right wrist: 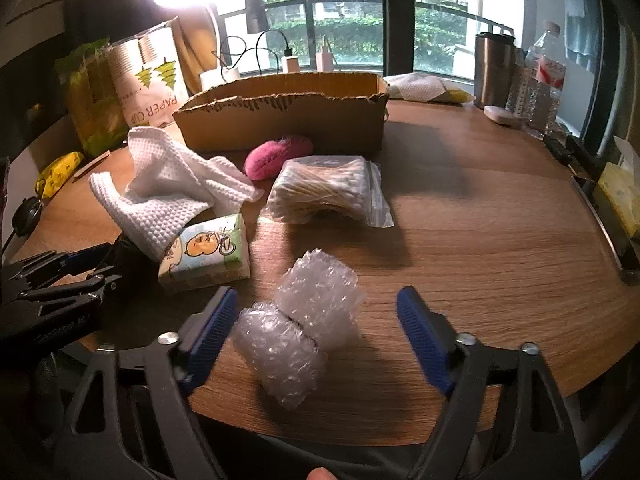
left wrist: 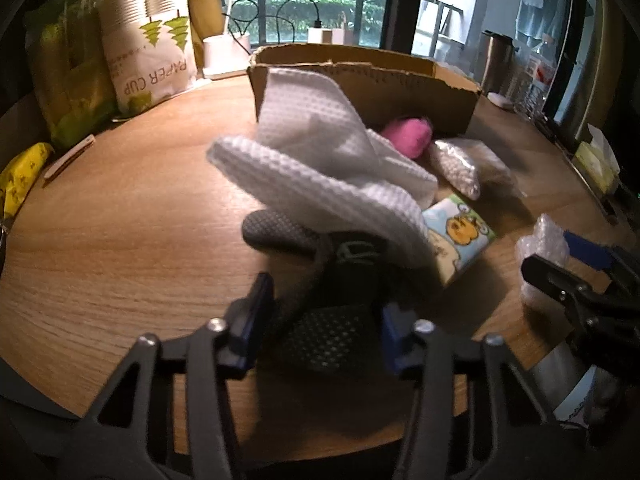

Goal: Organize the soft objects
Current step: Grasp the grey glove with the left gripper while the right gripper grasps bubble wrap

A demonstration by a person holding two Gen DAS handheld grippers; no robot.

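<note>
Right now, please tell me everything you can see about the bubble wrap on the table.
The bubble wrap is a clear, shiny plastic sheet, rolled or bunched into two bulging lobes with a crease between them. It lies on the wooden table, near its front edge, apart from the tissue pack on its left. It sits between the blue pads of the right gripper. The left pad is close to it or just touching; the right pad stands clear.

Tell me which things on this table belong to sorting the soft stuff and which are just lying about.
For the job:
cardboard box
white waffle cloth
dark mesh item between the left tongs
bubble wrap between the right tongs
pink plush
tissue pack
bag of cotton swabs

Lying about:
paper cup sleeve
steel tumbler
water bottle
</note>
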